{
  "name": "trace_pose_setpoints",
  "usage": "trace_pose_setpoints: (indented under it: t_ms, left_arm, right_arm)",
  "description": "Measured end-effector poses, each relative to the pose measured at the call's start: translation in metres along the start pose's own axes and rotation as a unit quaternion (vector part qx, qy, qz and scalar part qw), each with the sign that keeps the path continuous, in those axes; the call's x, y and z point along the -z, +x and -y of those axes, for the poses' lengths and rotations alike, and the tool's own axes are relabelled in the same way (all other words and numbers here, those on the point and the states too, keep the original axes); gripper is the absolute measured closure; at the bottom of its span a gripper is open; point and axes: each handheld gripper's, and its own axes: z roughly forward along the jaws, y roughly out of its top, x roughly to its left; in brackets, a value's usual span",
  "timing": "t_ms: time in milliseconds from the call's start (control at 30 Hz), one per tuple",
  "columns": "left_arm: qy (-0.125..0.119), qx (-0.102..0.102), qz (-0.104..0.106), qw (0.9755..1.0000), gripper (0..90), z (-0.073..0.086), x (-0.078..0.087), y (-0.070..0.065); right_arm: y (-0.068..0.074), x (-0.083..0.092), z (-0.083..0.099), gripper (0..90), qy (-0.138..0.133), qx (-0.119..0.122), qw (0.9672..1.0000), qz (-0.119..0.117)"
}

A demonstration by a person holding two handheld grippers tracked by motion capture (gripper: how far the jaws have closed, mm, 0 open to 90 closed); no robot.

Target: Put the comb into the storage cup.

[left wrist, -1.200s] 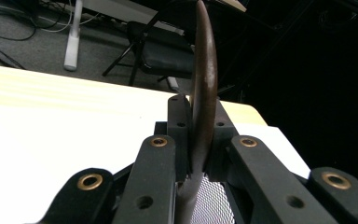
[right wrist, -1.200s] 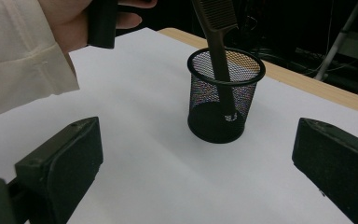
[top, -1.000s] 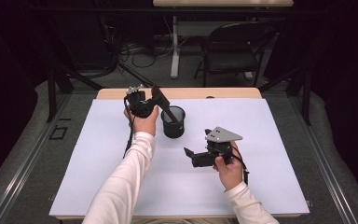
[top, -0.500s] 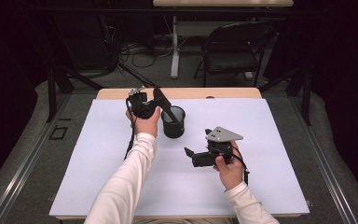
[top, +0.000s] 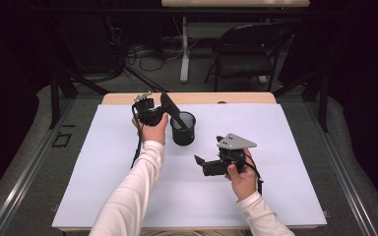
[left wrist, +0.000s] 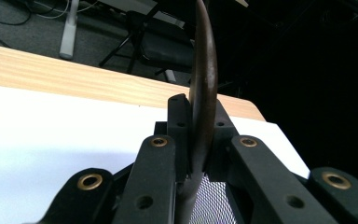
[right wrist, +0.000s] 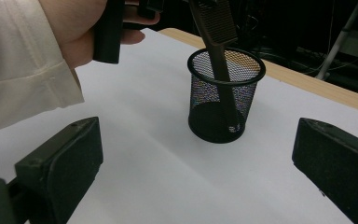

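Barely anything has shifted over the last second, honestly: my left gripper (top: 170, 105) sits in the same spot at the far side of the counter (top: 103, 147), the right one hasn't budged either.

Left jaws are pinching a brown comb (left wrist: 203, 88), clamped on its toothed upper part, flat sides against the pads. From my right gripper view you can see the comb's handle end is down inside the black mesh cup (right wrist: 224, 95), leaning against the rim, tip close to the bottom, though I can't say whether it's actually touching. The cup stands upright on the white sheet covering the counter, just beside my left hand (top: 153, 130).

My right gripper (top: 202, 164) hangs near the middle of the counter, jaws spread wide with nothing between them, pointed at the cup.

Handling-wise, my guess is the comb is light, stiff plastic, thin and a bit slick, so a flat-side pinch like this one is the way to go; grab it edge-on and it would probably twist out. The cup looks light too, wire mesh, so I'd expect it to tip or slide if the comb levers on the rim. If it needs steadying, the rim or wall is where I'd take it.

No brand, label or readable writing anywhere that I can make out.
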Motion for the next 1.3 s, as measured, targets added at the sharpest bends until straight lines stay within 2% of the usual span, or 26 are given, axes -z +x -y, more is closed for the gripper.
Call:
trace_pose_setpoints:
  t_ms: [200,333,633,833,1300]
  left_arm:
    - [-0.002,0.007,0.0,1.0,83.9,0.0,0.0,0.004]
    - [0.0,0.022,-0.002,0.9998,83.9,0.001,0.001,0.007]
    - [0.0,0.038,-0.009,0.9992,83.6,0.001,0.001,0.013]
    - [0.001,0.04,-0.017,0.999,83.3,0.002,0.002,0.018]
    - [-0.001,0.043,-0.021,0.9988,82.5,0.003,0.003,0.022]
  right_arm:
    - [0.0,0.0,0.0,1.6,0.001,-0.003,1.0,-0.002]
    - [0.0,-0.001,0.0,1.6,0.003,-0.002,1.0,-0.002]
    - [0.0,-0.002,0.001,1.7,0.004,-0.002,1.0,-0.004]
    - [0.0,-0.002,0.001,1.7,0.004,-0.002,1.0,-0.005]
    - [0.0,-0.002,0.001,1.8,0.005,-0.003,1.0,-0.004]
